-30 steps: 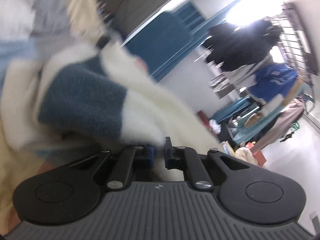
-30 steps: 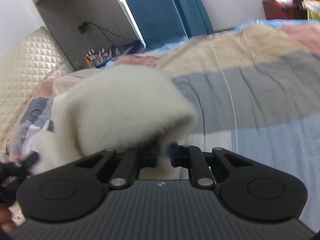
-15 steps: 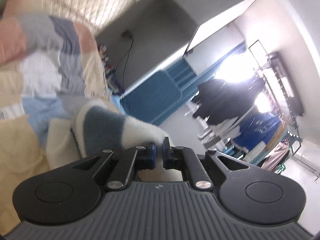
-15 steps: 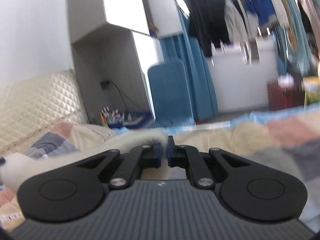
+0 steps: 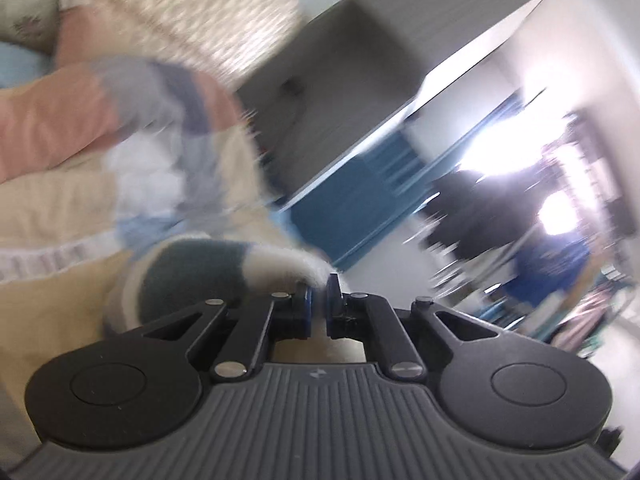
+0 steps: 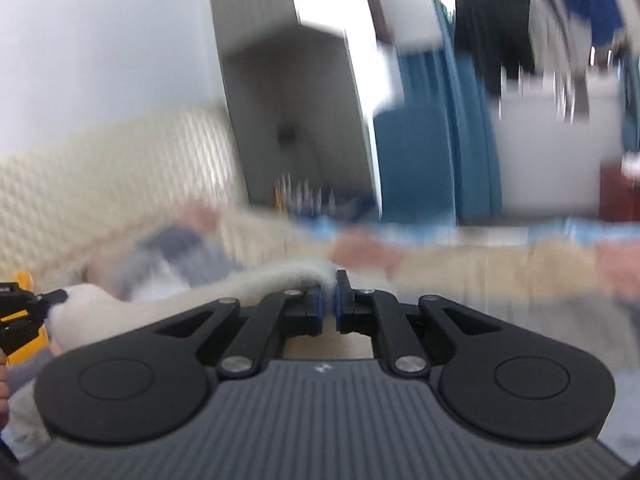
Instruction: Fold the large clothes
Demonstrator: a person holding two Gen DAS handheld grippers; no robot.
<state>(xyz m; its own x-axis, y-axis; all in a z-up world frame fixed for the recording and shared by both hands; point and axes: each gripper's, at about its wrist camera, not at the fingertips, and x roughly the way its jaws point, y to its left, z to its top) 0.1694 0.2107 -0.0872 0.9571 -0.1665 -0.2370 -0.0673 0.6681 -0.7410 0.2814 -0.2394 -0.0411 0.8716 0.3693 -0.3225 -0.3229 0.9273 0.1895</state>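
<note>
Patchwork bedspread (image 6: 480,268), quilted headboard (image 6: 120,168); both grippers' jaws pinch the fleece garment (image 5: 208,268).

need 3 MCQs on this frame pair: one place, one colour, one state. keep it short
1. Where does the fluffy cream-and-teal knitted sweater sit relative to the left tool?
A. Clamped at the tips and trailing off to the picture's left
B. Lying flat, far from it
C. Draped over the tool's body

2. What colour is the band on the sweater next to its cream cuff?
A. Red
B. Dark teal
C. Yellow

3. What state is the right tool in?
A. Wide open, empty
B. Shut on the sweater
C. Open around a hanger

Answers:
1 A: the left wrist view shows cream fabric pinched between the pads, with the rest leading away over the patchwork quilt.
2 B: a dark teal band sits just beyond the cream end.
3 B: in the right wrist view the jaws are nearly closed with the cream knit caught between them.
</note>
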